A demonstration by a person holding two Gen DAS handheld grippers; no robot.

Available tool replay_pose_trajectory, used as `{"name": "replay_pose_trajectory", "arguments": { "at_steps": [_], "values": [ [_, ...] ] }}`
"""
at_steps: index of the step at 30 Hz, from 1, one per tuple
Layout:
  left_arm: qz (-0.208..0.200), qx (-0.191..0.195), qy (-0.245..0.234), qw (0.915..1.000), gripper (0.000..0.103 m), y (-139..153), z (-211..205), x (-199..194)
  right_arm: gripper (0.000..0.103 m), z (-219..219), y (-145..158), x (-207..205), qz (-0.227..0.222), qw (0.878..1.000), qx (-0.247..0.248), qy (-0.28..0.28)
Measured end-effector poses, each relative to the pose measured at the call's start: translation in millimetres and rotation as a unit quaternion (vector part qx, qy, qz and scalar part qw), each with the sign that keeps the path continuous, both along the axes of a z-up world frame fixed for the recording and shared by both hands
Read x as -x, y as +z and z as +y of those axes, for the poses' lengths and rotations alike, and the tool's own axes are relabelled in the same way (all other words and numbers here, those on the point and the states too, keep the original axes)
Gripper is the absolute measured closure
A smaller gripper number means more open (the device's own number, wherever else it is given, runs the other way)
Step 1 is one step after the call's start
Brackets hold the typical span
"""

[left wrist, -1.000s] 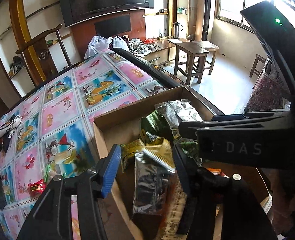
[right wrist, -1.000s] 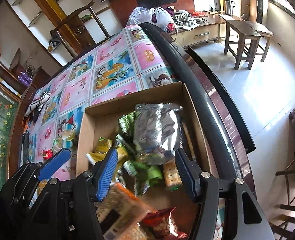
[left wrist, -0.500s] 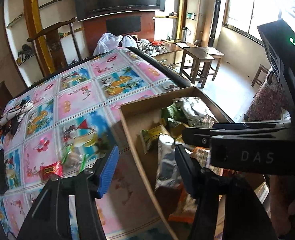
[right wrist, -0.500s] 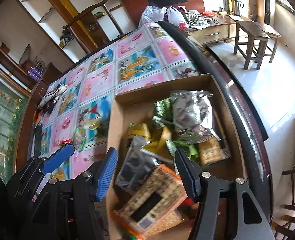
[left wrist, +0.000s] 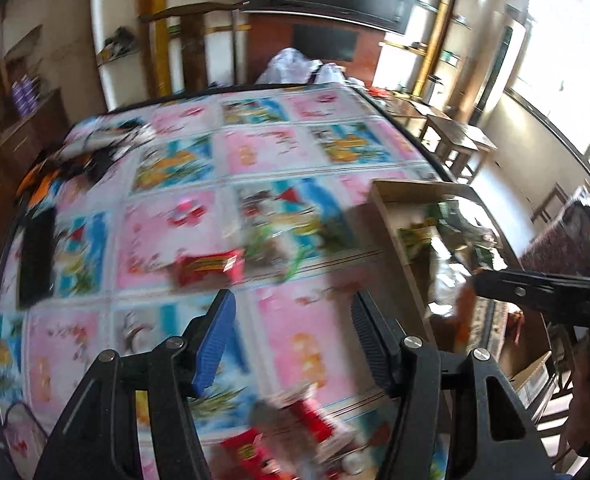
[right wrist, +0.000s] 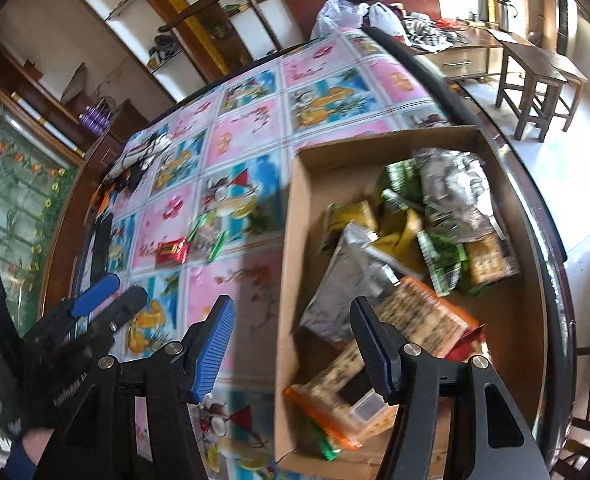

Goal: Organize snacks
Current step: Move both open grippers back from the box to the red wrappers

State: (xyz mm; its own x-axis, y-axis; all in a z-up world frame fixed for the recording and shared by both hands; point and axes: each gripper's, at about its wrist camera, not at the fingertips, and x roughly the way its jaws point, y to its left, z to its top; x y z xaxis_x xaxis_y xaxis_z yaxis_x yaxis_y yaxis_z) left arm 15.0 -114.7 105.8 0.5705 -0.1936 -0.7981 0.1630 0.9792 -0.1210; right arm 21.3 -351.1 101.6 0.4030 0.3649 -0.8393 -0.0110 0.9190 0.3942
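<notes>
A cardboard box (right wrist: pixel 295 216) at the table's right edge holds several snack packets, among them a silver bag (right wrist: pixel 347 280) and an orange cracker pack (right wrist: pixel 423 320). It also shows in the left wrist view (left wrist: pixel 395 196). A red snack packet (left wrist: pixel 209 268) and a clear green-edged packet (left wrist: pixel 271 248) lie loose on the tablecloth left of the box; both show in the right wrist view, the red packet (right wrist: pixel 171 251) beside the clear packet (right wrist: pixel 209 236). My left gripper (left wrist: pixel 293 312) is open and empty above the cloth. My right gripper (right wrist: pixel 291 322) is open and empty over the box's left wall.
More red packets (left wrist: pixel 279 436) lie near the table's front. A black remote-like object (left wrist: pixel 35 256) and a dark cloth pile (left wrist: pixel 91 148) sit at the left. The table's dark rim (right wrist: pixel 551 240) runs along the right, with stools (right wrist: pixel 535 72) beyond.
My left gripper has swung left from over the box to above the open tablecloth, empty. My right gripper has shifted left toward the box's left wall.
</notes>
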Motion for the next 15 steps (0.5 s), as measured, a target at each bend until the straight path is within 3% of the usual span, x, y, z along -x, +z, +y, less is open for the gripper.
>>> {"name": "replay_pose_trajectory", "arguments": {
  "at_steps": [15],
  "values": [
    [0.069, 0.055, 0.076, 0.9932, 0.044, -43, 83, 44, 0.039, 97, -37, 32, 0.041, 0.989, 0.022, 0.141]
  ]
}}
